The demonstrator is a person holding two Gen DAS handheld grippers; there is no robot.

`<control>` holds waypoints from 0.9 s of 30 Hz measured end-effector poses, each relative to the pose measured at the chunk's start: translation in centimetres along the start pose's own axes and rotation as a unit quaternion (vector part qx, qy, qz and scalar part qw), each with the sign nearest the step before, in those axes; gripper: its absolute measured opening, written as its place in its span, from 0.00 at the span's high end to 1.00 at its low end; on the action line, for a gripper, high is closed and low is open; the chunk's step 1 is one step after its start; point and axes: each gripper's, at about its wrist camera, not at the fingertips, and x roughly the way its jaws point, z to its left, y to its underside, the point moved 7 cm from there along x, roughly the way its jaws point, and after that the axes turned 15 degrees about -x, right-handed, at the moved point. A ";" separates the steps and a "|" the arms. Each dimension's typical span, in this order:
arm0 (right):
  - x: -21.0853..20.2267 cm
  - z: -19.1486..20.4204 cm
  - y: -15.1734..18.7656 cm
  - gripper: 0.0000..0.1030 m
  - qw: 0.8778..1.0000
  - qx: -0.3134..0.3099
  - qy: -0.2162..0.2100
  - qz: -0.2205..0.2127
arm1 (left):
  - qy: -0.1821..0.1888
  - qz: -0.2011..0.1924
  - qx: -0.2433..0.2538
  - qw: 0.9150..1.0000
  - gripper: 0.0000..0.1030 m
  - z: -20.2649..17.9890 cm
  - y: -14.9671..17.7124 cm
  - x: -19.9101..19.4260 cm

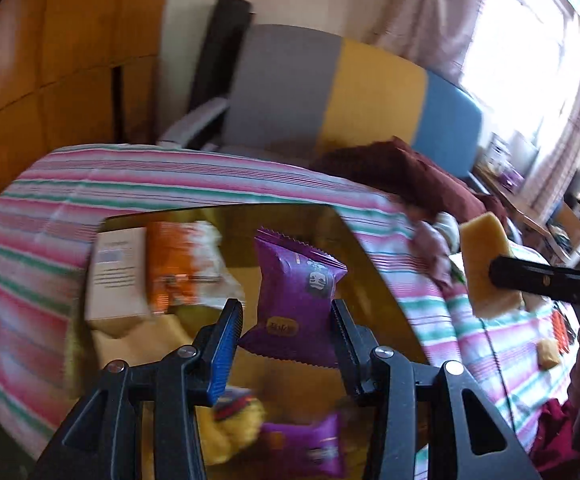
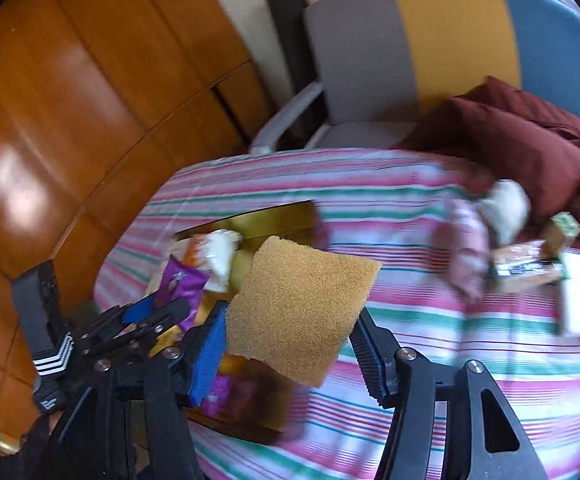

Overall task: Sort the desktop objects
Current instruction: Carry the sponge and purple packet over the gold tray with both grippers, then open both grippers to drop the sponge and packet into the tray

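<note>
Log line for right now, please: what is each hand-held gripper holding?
left hand-held gripper: shut on purple snack packet, over gold box | right hand-held gripper: shut on yellow sponge

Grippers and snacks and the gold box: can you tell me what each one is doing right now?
left gripper: shut on the purple snack packet, held up over the box.
right gripper: shut on the yellow sponge, lifted off the cloth.
gold box: open, holding snacks.
white carton: lying in the box.
orange packet: lying in the box, beside the carton.
second purple packet: lying in the box.
</note>
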 end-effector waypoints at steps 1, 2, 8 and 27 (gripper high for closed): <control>0.6 0.7 -0.1 0.42 1.000 -0.002 -0.005 0.002 | -0.008 -0.004 -0.005 1.000 0.56 0.8 -0.1 -0.1; 1.5 1.5 -0.2 0.42 1.000 -0.004 -0.011 0.006 | -0.013 -0.007 -0.008 1.000 0.56 1.3 -0.1 -0.2; 4.9 4.5 0.1 0.42 0.999 -0.012 -0.026 0.027 | -0.046 -0.014 -0.021 0.999 0.56 3.8 0.0 -0.3; 5.4 4.6 1.9 0.28 0.998 0.043 -0.045 0.032 | -0.085 -0.025 -0.027 0.996 0.51 4.6 0.5 -1.8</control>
